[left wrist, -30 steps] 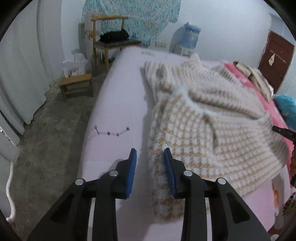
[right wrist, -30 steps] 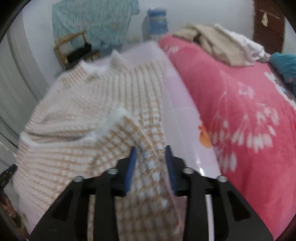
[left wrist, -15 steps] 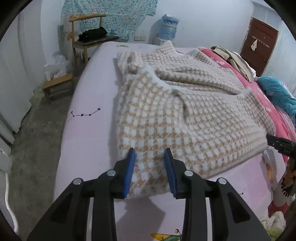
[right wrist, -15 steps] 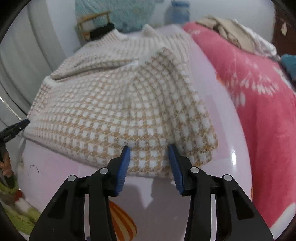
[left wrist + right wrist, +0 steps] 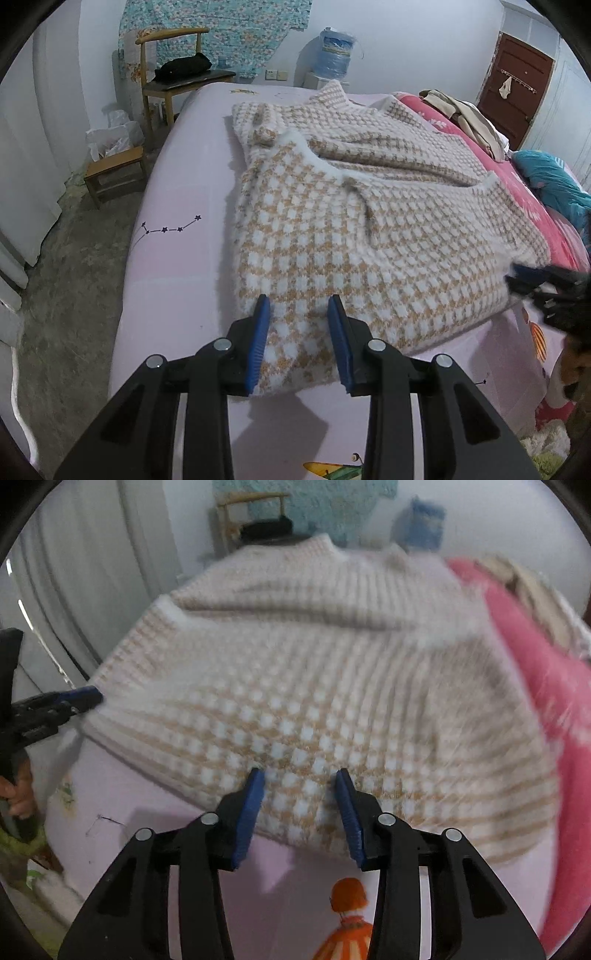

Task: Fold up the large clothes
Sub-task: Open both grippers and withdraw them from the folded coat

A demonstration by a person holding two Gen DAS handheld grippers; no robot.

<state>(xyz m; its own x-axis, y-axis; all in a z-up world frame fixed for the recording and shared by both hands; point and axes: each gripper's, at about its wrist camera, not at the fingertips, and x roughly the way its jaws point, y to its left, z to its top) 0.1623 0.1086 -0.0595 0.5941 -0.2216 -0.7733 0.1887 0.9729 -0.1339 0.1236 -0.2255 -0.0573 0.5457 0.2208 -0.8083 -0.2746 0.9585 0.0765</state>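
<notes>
A tan-and-white checked sweater (image 5: 369, 240) lies folded on the pale lilac bed sheet (image 5: 177, 277), with its fluffy white edges showing. My left gripper (image 5: 299, 301) hovers open over the sweater's near left corner, and its shadow falls on the sheet below. The pads touch nothing. In the right wrist view the sweater (image 5: 314, 683) is blurred by motion. My right gripper (image 5: 299, 775) hangs open above its near hem, nothing pinched. Each gripper shows in the other's view: the right gripper (image 5: 524, 277) at the sweater's right corner, the left gripper (image 5: 88, 696) at its left corner.
A pink flowered blanket (image 5: 554, 229) covers the bed's right side, with piled clothes (image 5: 461, 114) and a teal item (image 5: 550, 181) on it. Beyond the bed's left edge are a wooden chair (image 5: 177, 74), a low stool (image 5: 114, 166) and bare floor. A water bottle (image 5: 334, 48) stands at the back wall.
The sweater flap that stood up at my right fingers now lies flat. The right gripper has drawn back to the near hem. The left gripper swung over the near left corner, then stayed still.
</notes>
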